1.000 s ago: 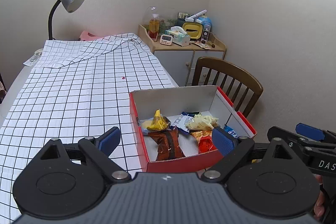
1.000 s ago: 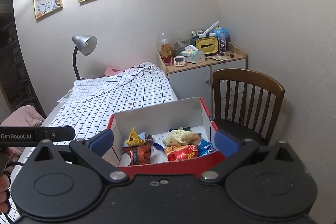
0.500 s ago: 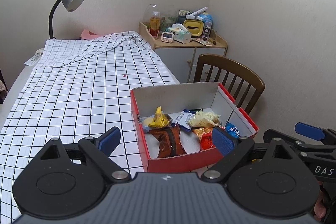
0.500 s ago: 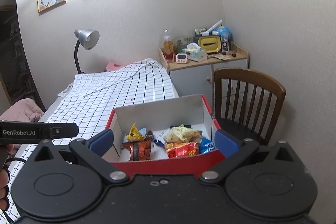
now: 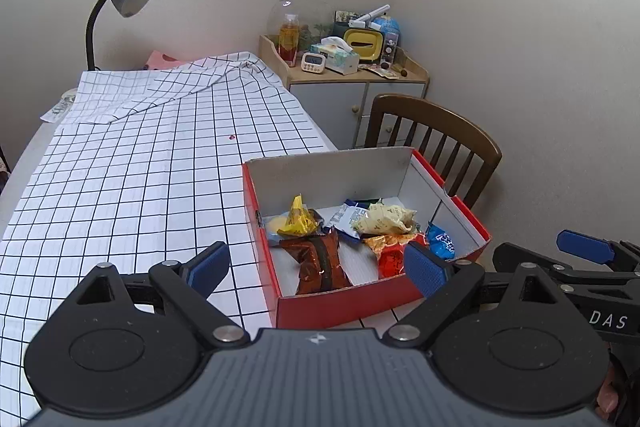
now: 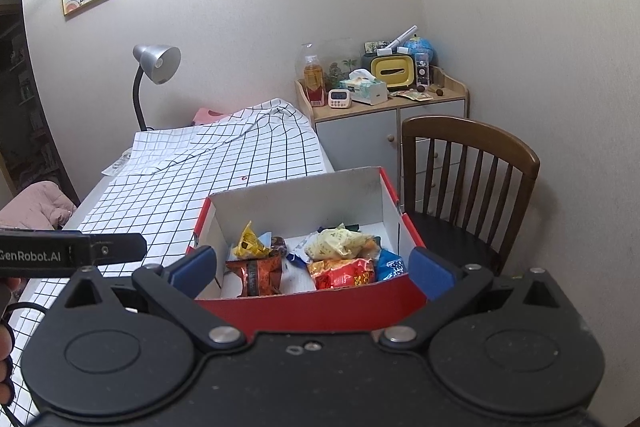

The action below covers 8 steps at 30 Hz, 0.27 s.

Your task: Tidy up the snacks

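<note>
Two hand-held grippers, left [image 5: 318, 265] and right [image 6: 312, 267], wide open, empty.

Two handheld black grippers, blue finger pads.
Left gripper [image 5: 316, 265]: ribbed grey body, silver pivot screws. Right gripper [image 6: 312, 267]: black body, white "DAS" lettering; left's side reads "GenRobot.AI".

Open red box [image 5: 344, 303], white inside, is set at the near right edge of the checked tablecloth [image 5: 140, 187]. Snack packets are piled loose on its floor: yellow packet [image 5: 298, 218] at left, brown packet [image 5: 320, 261] in front, cream bag [image 5: 386, 219] centre, red-orange bag [image 5: 390, 251] below it, blue packet [image 5: 440, 241] far right.
</note>
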{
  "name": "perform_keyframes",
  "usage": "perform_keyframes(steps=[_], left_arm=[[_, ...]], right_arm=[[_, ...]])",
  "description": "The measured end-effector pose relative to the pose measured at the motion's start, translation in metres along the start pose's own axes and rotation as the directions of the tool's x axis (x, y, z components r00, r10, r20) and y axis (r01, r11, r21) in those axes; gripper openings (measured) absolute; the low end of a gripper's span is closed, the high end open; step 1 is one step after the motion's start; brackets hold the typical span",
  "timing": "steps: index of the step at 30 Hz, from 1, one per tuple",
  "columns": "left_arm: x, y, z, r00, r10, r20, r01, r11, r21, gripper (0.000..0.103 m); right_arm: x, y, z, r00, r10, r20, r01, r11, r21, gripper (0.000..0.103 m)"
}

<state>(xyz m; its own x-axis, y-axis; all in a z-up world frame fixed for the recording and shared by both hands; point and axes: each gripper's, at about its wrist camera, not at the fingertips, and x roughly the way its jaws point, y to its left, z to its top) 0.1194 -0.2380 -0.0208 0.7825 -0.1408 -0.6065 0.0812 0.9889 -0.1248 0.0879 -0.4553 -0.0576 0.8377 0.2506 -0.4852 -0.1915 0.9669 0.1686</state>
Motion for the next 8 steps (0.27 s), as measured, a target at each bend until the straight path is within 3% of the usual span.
perform_keyframes(steps=[8], left_arm=[[0.002, 0.014, -0.004, 0.999, 0.008, -0.044, -0.009, 0.999, -0.036, 0.094]], right_arm=[[0.006, 0.009, 0.000, 1.000, 0.009, -0.018, -0.009, 1.000, 0.006, 0.103]])
